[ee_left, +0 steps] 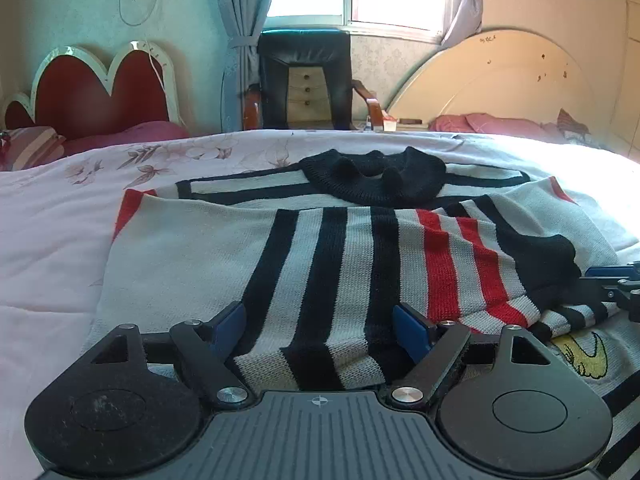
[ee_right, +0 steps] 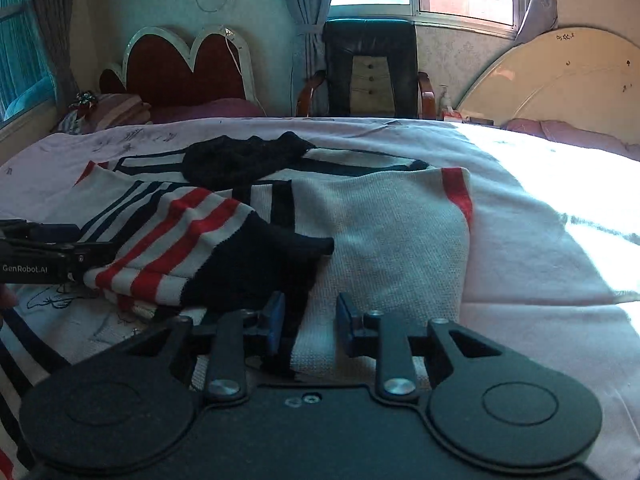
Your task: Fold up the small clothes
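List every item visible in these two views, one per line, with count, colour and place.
sweater: one, white with black and red stripes, spread on the bed, sleeves folded in.
bed cover: one, pale pink floral, under the sweater.
armchair: one, black, beyond the bed below the window.
headboards: two, red heart-shaped left, cream arched right.
curtains: two, grey-blue, flanking the window.
left gripper: open, over the sweater's hem.
right gripper: open, narrower, above the sweater.

Left gripper [ee_left: 320, 330] gapes wide; right gripper [ee_right: 310, 322] narrower, seemingly gripping nothing.
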Tool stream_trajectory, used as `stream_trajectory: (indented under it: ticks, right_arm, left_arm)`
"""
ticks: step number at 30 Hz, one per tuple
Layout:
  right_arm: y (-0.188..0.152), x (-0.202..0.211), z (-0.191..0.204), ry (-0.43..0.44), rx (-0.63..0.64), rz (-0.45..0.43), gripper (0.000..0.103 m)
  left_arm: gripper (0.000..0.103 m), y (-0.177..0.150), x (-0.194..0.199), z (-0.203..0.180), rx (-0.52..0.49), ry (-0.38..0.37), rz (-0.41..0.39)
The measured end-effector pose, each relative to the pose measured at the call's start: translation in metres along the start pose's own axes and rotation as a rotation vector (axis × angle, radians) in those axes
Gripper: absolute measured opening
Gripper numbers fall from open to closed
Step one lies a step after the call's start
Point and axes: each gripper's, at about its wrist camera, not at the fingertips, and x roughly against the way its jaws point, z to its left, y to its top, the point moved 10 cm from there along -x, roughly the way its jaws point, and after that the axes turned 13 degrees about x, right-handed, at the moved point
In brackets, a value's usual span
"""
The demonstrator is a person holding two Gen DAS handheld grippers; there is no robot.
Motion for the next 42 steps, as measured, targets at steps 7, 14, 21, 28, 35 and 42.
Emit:
stream_trajectory:
  ticks: [7, 14, 21, 28, 35, 42]
  right_arm:
    - [-0.003, 0.003, -0.003, -0.006, 0.032, 0.019, 0.031]
    - [-0.005, 0.002, -0.006, -0.023, 0.042, 0.038, 0.048]
    - [-0.004, 0.009, -0.007, -0.058, 0.016, 0.082, 0.053]
    - [-0.02, 0.072, 0.004, -0.019, -0.102, 0.017, 0.049]
    - [-0.093, 0.145, 0.006, -0.015, -0.272, 0.059, 0.04]
    - [-0.159, 0.193, 0.022, 0.052, -0.493, 0.094, 0.039]
  left_arm:
    - [0.103, 0.001, -0.019, 0.014, 0.06, 0.047, 0.077]
    - [0.103, 0.0, -0.017, 0.012, 0.047, 0.04, 0.061]
    - [0.103, 0.004, -0.004, 0.02, 0.029, 0.006, 0.079]
    - [0.103, -0.02, 0.065, 0.081, -0.03, 0.024, 0.029]
    - [0.081, -0.095, 0.144, 0.174, 0.098, 0.03, 0.113]
    - [0.063, -0.145, 0.187, 0.188, 0.341, -0.187, 0.194]
